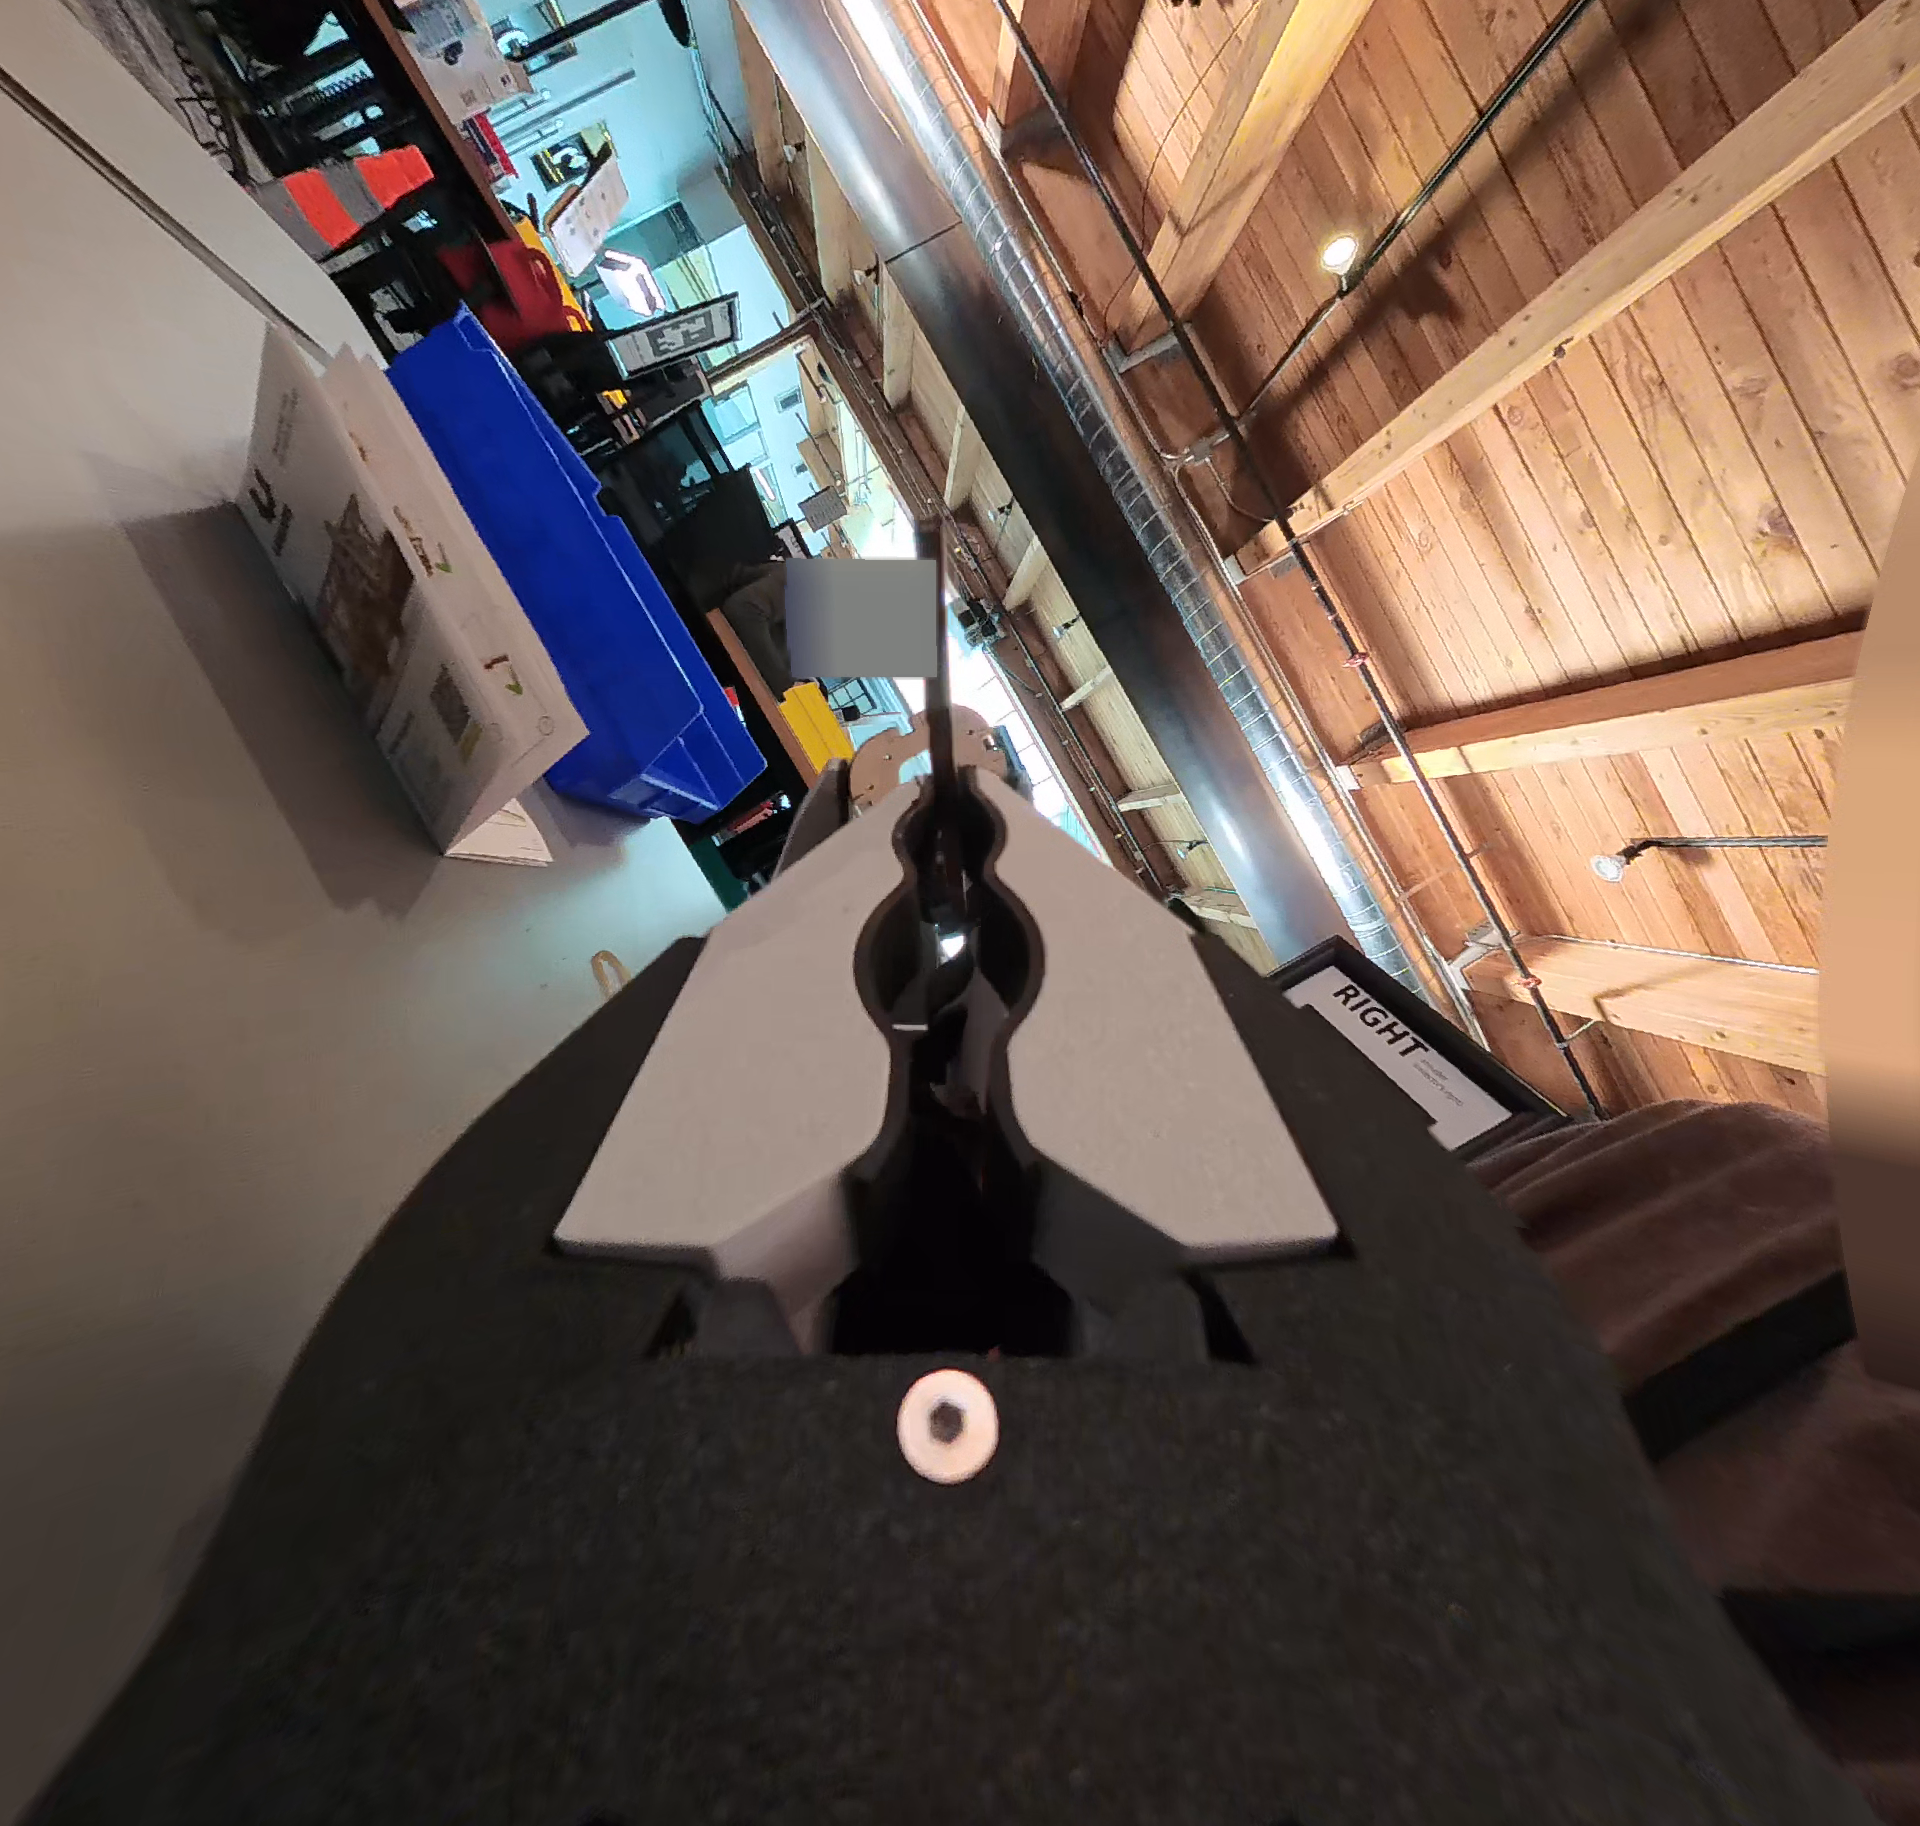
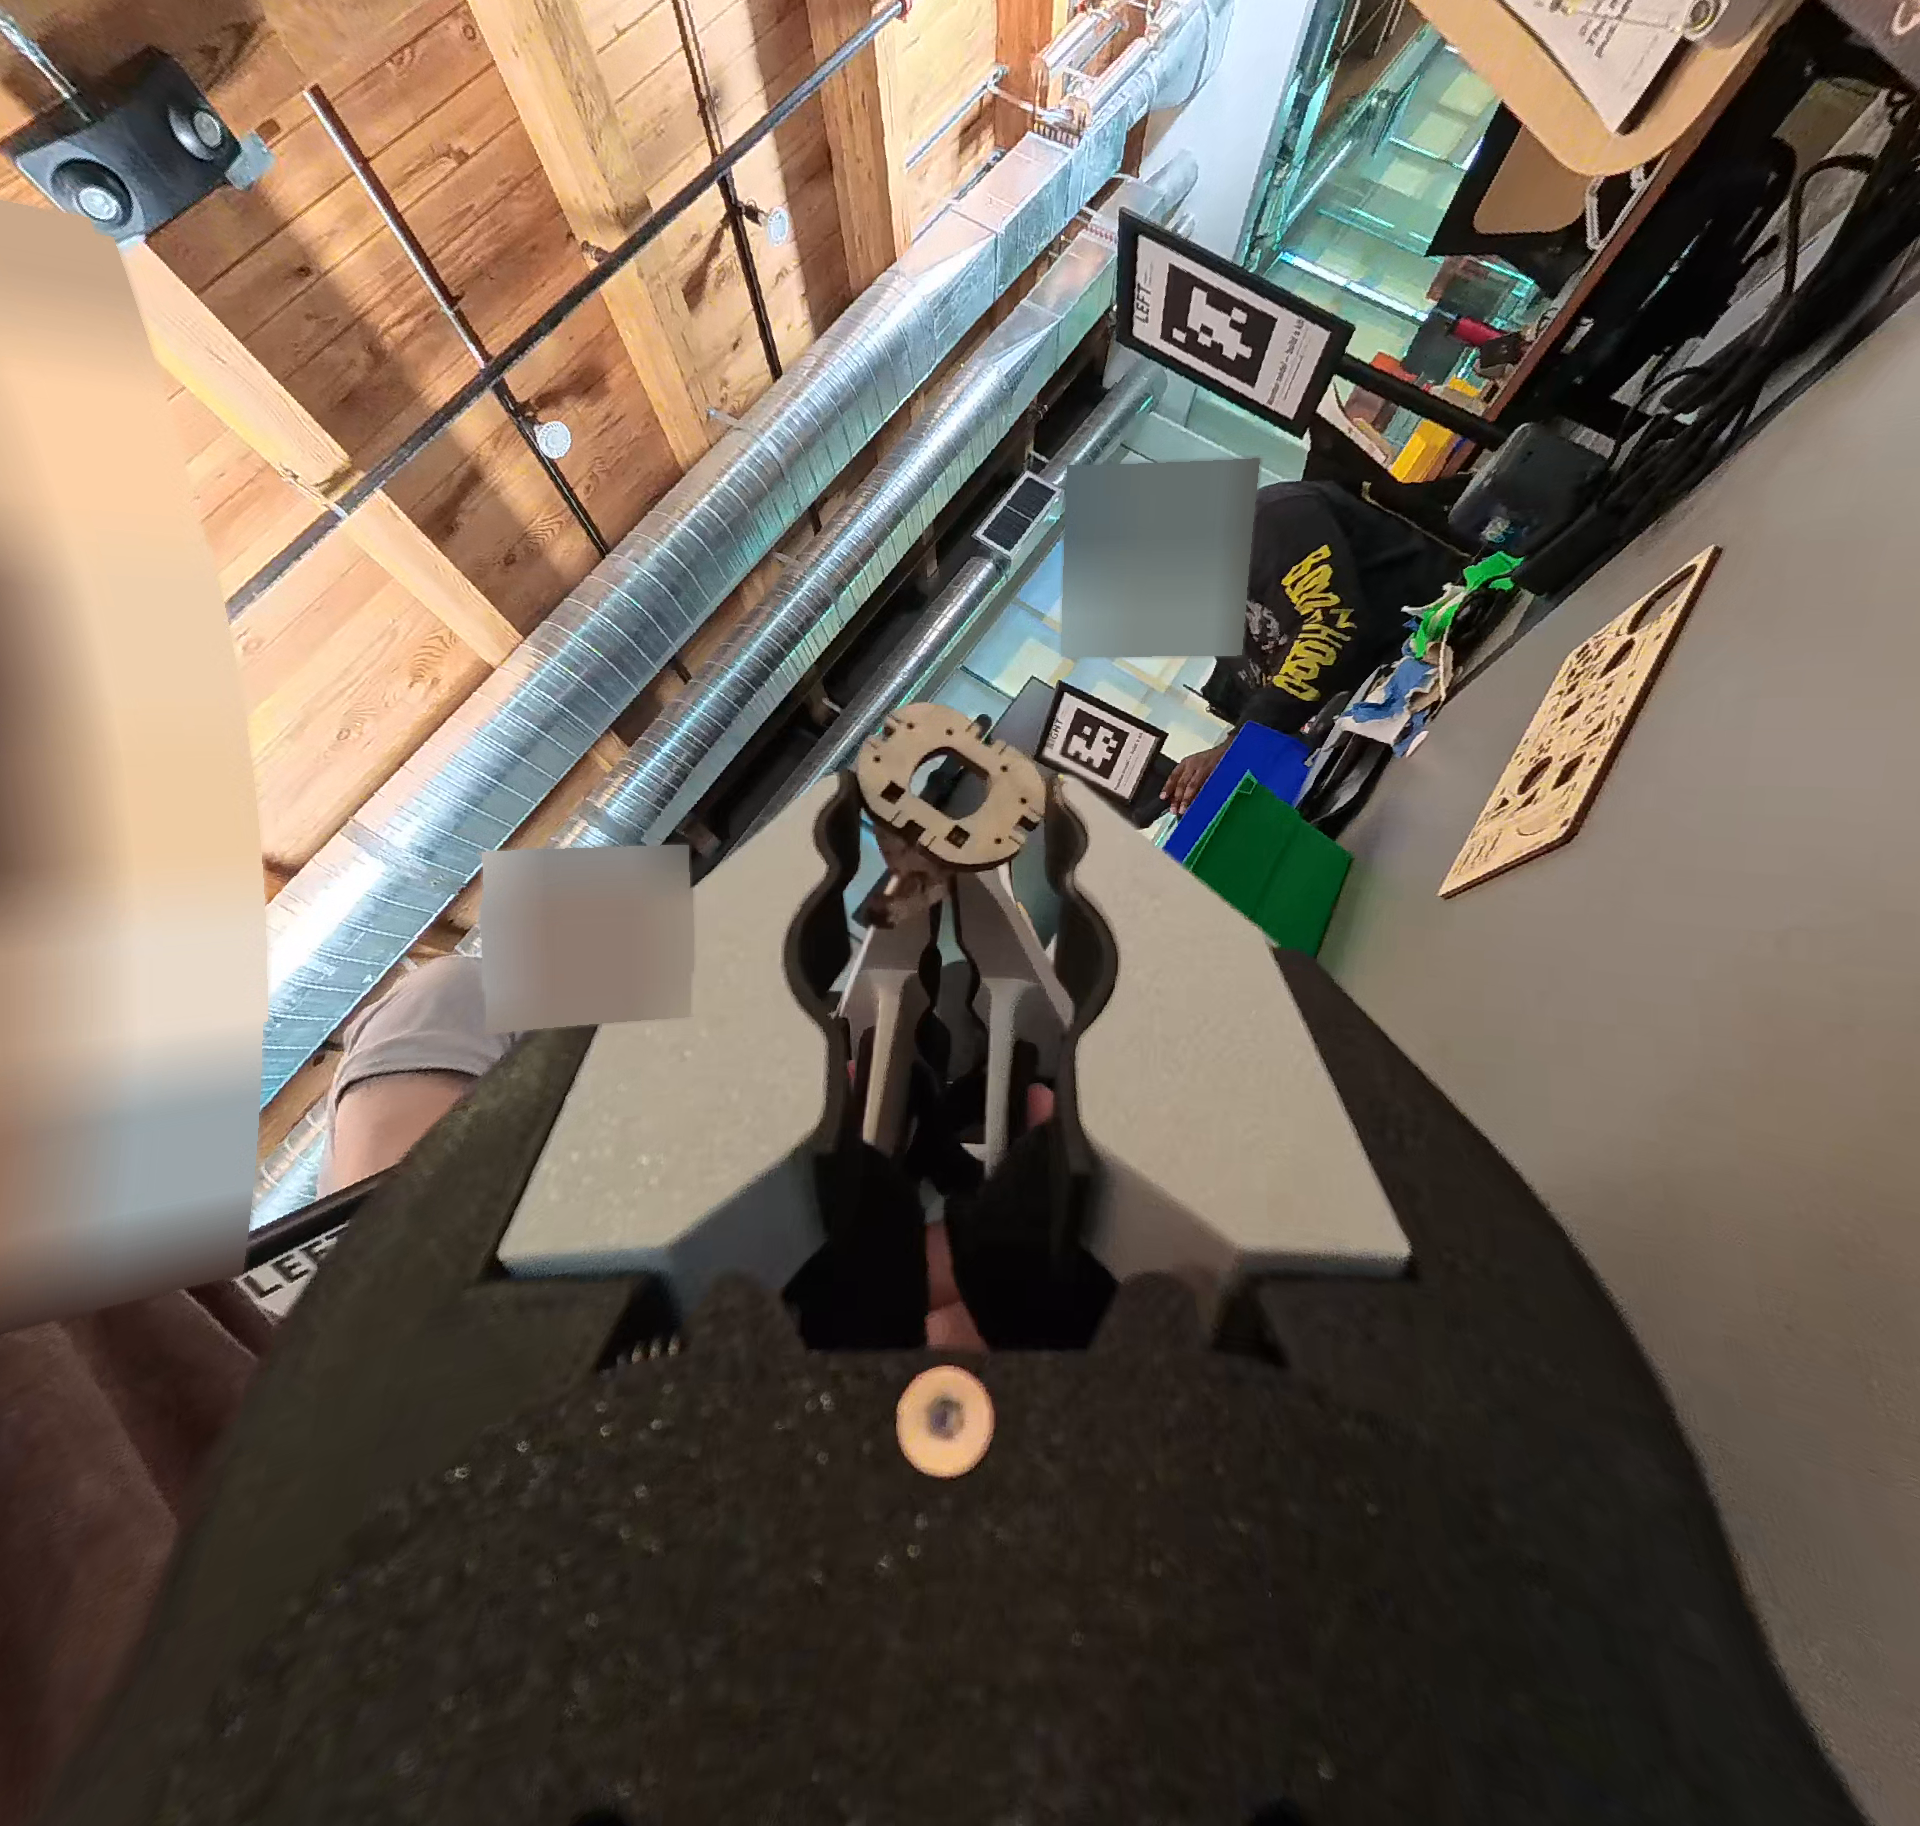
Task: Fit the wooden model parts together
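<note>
My left gripper (image 1: 940, 800) is shut on a thin flat wooden part (image 1: 938, 654), seen edge-on as a dark strip that sticks out past the fingertips. A pale round wooden disc (image 2: 951, 789) with a centre hole and notched rim sits between the fingertips of my right gripper (image 2: 951, 815), which grip its rim. The disc also shows behind the left fingertips in the left wrist view (image 1: 883, 753). In the right wrist view the left gripper (image 2: 940, 955) faces me through the gap, and its part (image 2: 906, 895) meets the disc from below. Both grippers are raised above the table.
A cut-out wooden sheet (image 2: 1579, 727) lies on the grey table (image 2: 1662, 1101). A blue bin (image 1: 582, 571) and an instruction leaflet (image 1: 405, 623) stand on the table (image 1: 156, 893). Green and blue bins (image 2: 1268, 862) and people are beyond the edge. My two grippers' fingertips are within a few centimetres of each other.
</note>
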